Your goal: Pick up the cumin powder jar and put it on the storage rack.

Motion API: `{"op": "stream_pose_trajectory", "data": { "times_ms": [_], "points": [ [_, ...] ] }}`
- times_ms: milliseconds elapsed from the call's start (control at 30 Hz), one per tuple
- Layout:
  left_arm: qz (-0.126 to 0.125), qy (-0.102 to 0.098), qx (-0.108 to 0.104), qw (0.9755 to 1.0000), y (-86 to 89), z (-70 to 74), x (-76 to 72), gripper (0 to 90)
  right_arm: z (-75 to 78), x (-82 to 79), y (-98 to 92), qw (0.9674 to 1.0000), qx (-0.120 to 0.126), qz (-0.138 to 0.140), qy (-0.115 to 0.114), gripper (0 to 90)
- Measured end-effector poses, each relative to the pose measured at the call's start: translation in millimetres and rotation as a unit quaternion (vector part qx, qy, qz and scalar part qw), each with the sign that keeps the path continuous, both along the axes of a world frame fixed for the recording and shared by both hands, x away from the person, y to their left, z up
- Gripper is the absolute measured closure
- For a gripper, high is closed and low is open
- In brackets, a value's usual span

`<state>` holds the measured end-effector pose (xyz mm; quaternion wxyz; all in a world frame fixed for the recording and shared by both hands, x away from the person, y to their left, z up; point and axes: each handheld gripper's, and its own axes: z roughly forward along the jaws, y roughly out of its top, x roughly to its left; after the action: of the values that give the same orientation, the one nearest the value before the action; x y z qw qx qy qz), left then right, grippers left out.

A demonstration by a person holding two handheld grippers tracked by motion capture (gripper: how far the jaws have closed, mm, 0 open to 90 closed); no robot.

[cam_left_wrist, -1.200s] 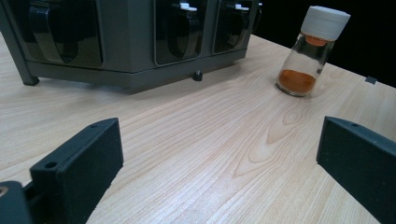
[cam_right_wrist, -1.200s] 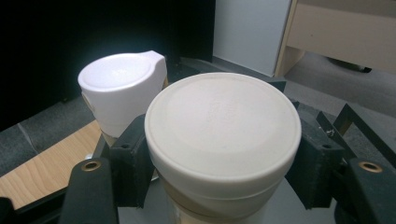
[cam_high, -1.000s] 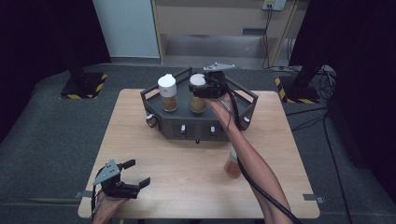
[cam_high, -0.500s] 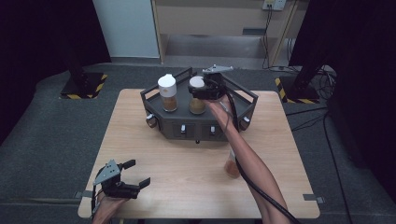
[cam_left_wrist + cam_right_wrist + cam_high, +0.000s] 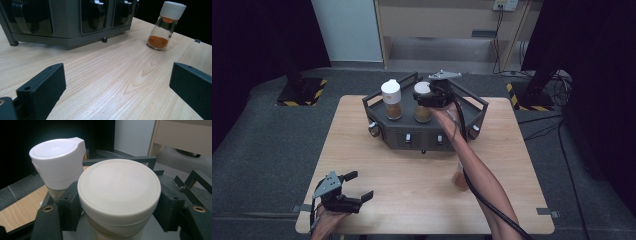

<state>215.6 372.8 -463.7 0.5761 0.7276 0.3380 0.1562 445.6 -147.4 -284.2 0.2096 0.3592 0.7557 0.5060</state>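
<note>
A dark spice rack [image 5: 474,107] stands at the table's far middle. Two white-capped jars stand in it: a tall-capped one [image 5: 391,99] [image 5: 57,160] and a round-capped one [image 5: 422,112] [image 5: 118,187]. My right gripper [image 5: 424,95] [image 5: 118,202] is shut on the round cap from both sides. Its jaws have just eased open very slightly, with the cap still between the pads. A third jar [image 5: 459,177] [image 5: 165,25] with orange powder stands on the wood, partly behind the right forearm. My left gripper [image 5: 360,185] [image 5: 117,82] rests open at the near left corner, nothing between its jaws.
The rack's front [image 5: 65,22] has small drawers with white tabs. The wooden table [image 5: 377,160] sits on grey carpet, with black stands and cables beyond. A cable trails along the right forearm.
The right gripper and the round-capped jar have barely shifted on the rack. The left gripper has not moved.
</note>
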Motion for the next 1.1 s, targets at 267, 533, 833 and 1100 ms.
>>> {"op": "stream_pose_trajectory", "data": {
  "times_ms": [267,533,833,1100],
  "points": [
    [-0.002,-0.001,0.001,1.0000,-0.6,0.2,0.0,0.0,3.0,-4.9,-5.1,0.9999,0.006,-0.004,-0.010,26.2],
    [-0.007,-0.001,0.003,1.0000,-1.1,0.7,1.1,0.0,17.4,-21.3,-16.0,0.9993,0.008,-0.002,-0.036,13.6],
    [-0.011,-0.001,0.003,0.9999,-1.9,0.4,1.9,0.0,37.1,-42.4,-30.5,0.9983,-0.003,0.015,-0.056,11.4],
    [-0.017,-0.003,0.006,0.9998,-2.8,0.8,2.5,0.0,48.6,-68.6,-49.3,0.9966,-0.012,0.039,-0.071,10.9]
  ]
}}
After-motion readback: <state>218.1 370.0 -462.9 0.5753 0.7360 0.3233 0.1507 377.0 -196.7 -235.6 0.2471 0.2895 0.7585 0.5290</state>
